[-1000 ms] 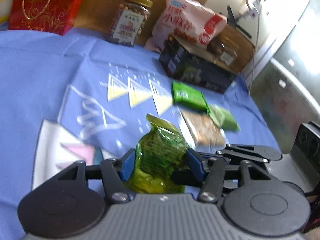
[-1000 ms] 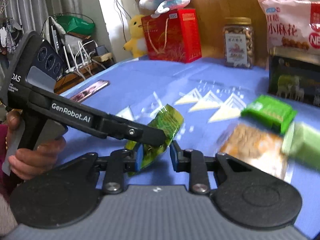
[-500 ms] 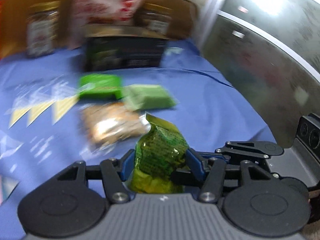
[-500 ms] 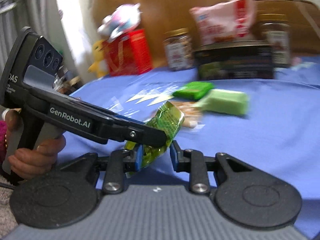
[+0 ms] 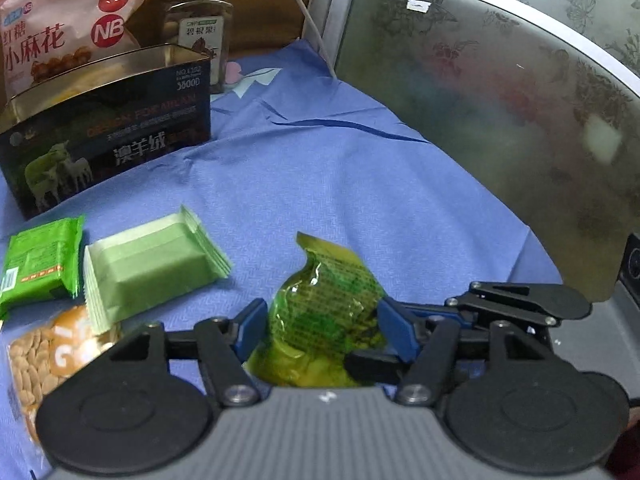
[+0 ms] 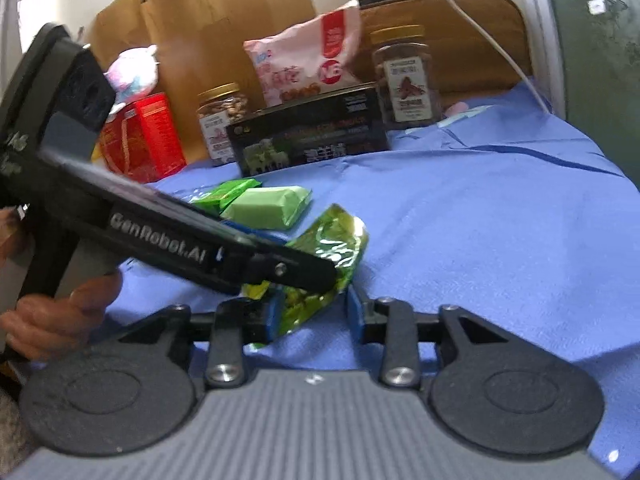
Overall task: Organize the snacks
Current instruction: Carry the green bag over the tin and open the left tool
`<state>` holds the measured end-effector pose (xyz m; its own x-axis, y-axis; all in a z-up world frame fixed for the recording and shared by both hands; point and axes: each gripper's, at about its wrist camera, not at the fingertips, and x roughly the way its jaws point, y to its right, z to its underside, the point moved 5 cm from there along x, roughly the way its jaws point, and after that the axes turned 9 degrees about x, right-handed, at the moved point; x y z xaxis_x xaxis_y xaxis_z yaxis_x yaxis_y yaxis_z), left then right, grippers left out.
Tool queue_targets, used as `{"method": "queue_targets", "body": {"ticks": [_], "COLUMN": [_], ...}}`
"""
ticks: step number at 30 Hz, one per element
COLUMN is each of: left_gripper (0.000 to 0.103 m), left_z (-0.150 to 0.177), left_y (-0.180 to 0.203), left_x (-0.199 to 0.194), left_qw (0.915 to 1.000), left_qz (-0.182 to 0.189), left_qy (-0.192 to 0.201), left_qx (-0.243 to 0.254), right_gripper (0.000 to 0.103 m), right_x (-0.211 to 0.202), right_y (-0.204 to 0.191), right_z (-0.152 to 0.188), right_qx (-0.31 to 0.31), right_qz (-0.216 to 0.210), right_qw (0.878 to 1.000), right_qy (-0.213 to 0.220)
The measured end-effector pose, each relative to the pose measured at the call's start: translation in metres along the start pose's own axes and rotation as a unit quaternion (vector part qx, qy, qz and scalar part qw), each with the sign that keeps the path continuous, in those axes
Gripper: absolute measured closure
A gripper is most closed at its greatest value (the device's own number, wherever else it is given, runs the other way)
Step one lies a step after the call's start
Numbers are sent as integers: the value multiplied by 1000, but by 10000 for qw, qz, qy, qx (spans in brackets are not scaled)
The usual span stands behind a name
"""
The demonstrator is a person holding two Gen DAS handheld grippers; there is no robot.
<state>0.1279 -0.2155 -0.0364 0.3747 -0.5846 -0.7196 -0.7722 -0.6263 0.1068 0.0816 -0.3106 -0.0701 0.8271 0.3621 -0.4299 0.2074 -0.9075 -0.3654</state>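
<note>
Nearest to us, one shiny green snack pouch sits between both pairs of blue pads at once. Our left gripper has its jaws opening around the pouch: a gap shows at the left pad, while the right pad lies against or just beside the foil. Our right gripper is opening too; its left pad touches the pouch's lower end and its right pad stands clear of it. We cannot tell whether the pouch rests on the blue cloth or hangs just above it.

Seen from the right wrist, the left gripper's black body slants down from the upper left, and a hand wraps its handle.

Just beyond on the left lie three small packs: one clear bag of nuts, one pale green wrapped bar and one bright green packet, the bar overlapping the nut bag's corner. To their right the cloth lies open up to its edge beside a frosted glass panel.

Farther back stands one dark open tin box. Behind it we count one pink snack bag and two jars, then one red gift box with one plush toy above it.
</note>
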Motion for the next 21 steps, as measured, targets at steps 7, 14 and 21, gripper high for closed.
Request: {"method": "queue_targets", "body": {"ticks": [7,14,21], "left_gripper": [48,48,47], "left_z": [-22,-79,-139], "left_y": [-5,-45,-105], "left_x": [-11,-32,-26], "left_qw": [9996,9967,9896], "left_qz": [-220,-506,-1034], "left_qy": [142,633,930], "left_qx": [68,-58,-357], "right_gripper": [70,70,70], "right_x": [2,25,82], "right_y": [4,-13,-6], "right_z": [-18,-81,-149], "right_qx": [97,-281,-219], "right_qz": [-271,-476,-648], "right_qw": [9995,9973,9950], "right_qy": [141,479,731]}}
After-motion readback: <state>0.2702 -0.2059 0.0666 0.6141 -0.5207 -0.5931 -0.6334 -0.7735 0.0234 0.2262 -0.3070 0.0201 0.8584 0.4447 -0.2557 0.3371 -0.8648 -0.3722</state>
